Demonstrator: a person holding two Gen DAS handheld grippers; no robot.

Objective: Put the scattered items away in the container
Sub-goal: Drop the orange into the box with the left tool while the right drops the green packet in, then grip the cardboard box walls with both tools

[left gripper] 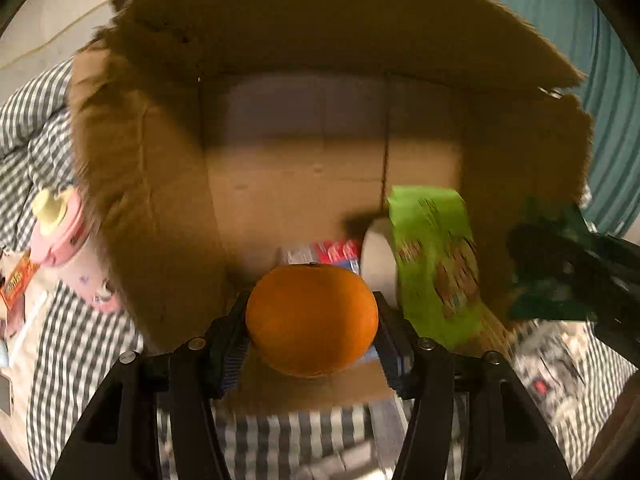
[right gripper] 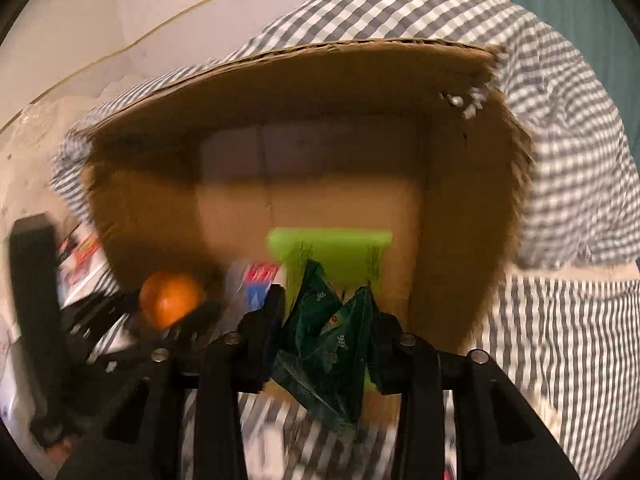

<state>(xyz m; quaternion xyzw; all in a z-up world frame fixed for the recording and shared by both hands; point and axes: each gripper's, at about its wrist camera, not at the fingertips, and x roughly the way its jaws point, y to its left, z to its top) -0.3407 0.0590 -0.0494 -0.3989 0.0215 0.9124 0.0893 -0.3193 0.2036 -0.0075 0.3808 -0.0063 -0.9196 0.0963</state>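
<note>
Now, from your left wrist view, your left gripper (left gripper: 312,320) has an orange (left gripper: 312,320) between its pads, touching both, jaws fairly wide, at the near edge of the open cardboard box (left gripper: 168,208). Inside lie a green packet (left gripper: 434,256), a tape roll (left gripper: 378,256) and a red-blue pack (left gripper: 328,252). A pink bottle (left gripper: 64,236) lies outside on the checked cloth (left gripper: 80,344).

From your right wrist view, your right gripper (right gripper: 326,332) has a crumpled dark green pouch (right gripper: 326,340) between its part-open jaws; whether they grip it you cannot tell.
</note>
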